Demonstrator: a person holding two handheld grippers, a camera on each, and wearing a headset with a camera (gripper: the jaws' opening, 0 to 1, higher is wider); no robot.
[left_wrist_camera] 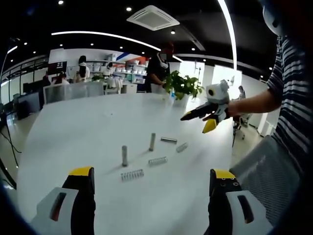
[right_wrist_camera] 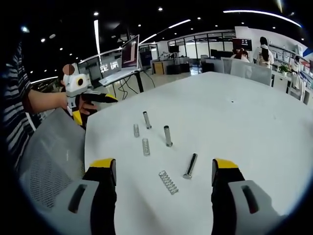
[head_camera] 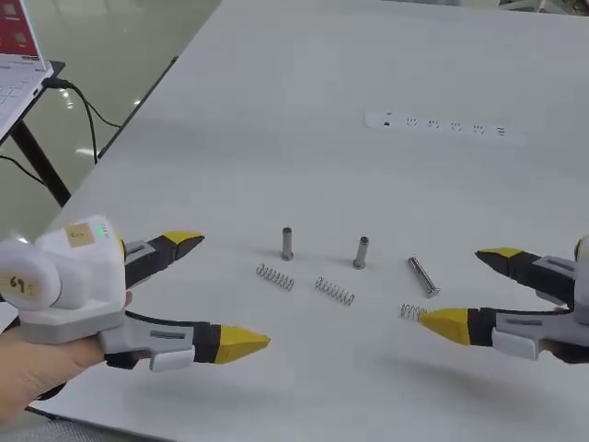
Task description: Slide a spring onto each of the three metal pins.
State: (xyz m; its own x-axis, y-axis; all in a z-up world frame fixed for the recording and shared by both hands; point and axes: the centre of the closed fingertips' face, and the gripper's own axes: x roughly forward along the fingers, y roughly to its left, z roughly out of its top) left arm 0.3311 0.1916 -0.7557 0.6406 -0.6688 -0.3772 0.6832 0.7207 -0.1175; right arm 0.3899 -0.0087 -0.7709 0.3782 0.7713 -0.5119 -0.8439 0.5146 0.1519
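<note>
1. No spring is on a pin yet; the left gripper (head_camera: 221,290) and right gripper (head_camera: 460,286) hover, jaws apart, empty.
2. Two upright pins (head_camera: 287,243) stand beside the lying pin (head_camera: 421,275); three springs (head_camera: 334,291) lie just before it.
3. Next, likely: pinch the spring nearest the lying pin.
4. White desk (head_camera: 276,138), power strip (head_camera: 446,125) beyond the lying pin, open office.

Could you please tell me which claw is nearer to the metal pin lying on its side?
Right. The right claw sits just beside the lying pin; the left claw hangs past the leftmost upright pin.
</note>
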